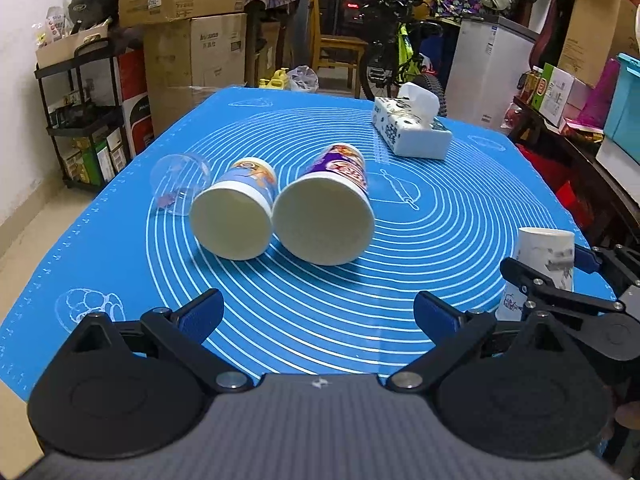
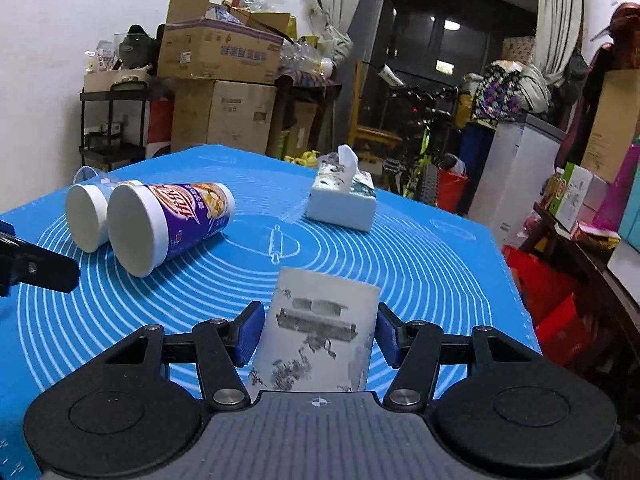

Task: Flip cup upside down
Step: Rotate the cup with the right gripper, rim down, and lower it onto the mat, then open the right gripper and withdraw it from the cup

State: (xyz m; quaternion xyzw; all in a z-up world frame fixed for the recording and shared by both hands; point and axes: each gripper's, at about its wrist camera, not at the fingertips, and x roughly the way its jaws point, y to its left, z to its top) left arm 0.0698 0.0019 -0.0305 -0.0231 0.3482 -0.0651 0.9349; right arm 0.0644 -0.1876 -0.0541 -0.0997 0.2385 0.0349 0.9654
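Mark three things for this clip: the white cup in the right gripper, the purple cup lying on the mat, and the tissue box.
white cup [image 2: 320, 332], right wrist view, on its printed side wall.
purple cup [image 2: 188, 216], right wrist view, on its purple side.
tissue box [image 1: 412, 132], left wrist view, on its patterned side.

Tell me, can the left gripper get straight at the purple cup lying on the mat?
Probably yes. The left gripper has its jaws wide open and empty, and only bare blue mat lies between it and the purple cup. The blue cup touching its left side may crowd one jaw.
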